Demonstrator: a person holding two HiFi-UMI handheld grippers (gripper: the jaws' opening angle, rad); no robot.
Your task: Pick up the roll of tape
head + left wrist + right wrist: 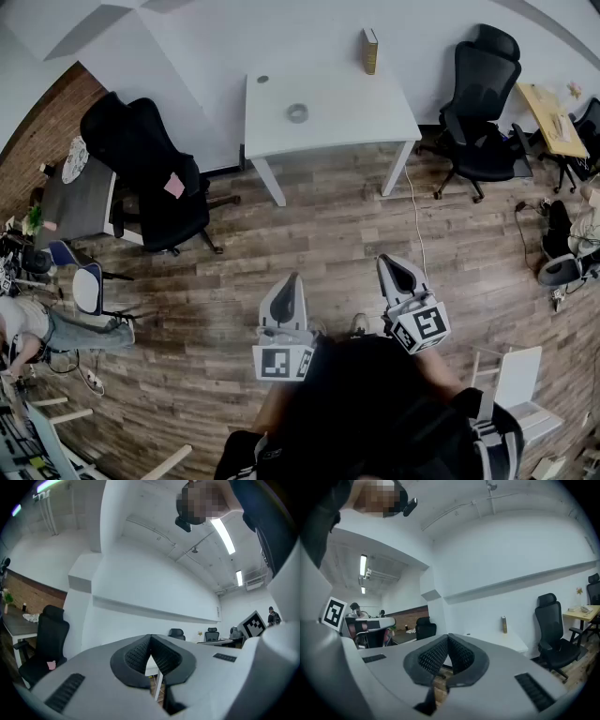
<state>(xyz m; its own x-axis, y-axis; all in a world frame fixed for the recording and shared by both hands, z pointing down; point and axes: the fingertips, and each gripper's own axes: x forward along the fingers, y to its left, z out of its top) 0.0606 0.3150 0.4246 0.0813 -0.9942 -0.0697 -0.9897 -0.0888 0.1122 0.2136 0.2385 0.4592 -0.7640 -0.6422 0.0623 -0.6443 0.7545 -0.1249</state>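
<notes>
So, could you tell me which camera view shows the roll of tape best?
The head view: the roll of tape lies in plain sight on the white table. In neither gripper view can it be made out.

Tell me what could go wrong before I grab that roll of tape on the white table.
The left gripper and right gripper are both shut. If they arrive like that, they would likely shove the roll of tape across the white table instead of gripping it. A cable trails over the floor from near a table leg, so it is a possible trip on the walk over.
</notes>
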